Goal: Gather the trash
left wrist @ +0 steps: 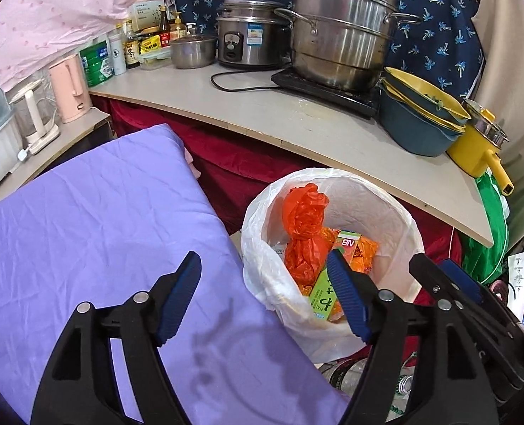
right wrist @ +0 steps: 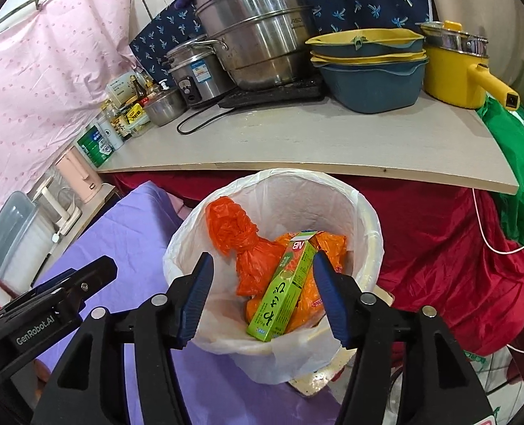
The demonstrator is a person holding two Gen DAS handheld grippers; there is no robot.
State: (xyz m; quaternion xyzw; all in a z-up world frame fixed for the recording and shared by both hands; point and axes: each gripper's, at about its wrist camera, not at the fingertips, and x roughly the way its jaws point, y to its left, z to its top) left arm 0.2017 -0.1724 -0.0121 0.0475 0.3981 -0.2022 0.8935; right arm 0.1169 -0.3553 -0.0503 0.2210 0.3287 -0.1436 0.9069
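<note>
Green carton [right wrist: 287, 287] marked "NB" lies in the white-lined trash bin [right wrist: 364, 209] on orange bags [right wrist: 240, 241] — at 12 o'clock from the right gripper [right wrist: 263, 295], fingers spread, released. Left gripper [left wrist: 262, 297] likewise spread, empty; its body reads "GenRobot.AI".

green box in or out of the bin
In. The green box lies tilted inside the white-lined bin, resting on the orange bags, and the open right gripper is not touching it.
</note>
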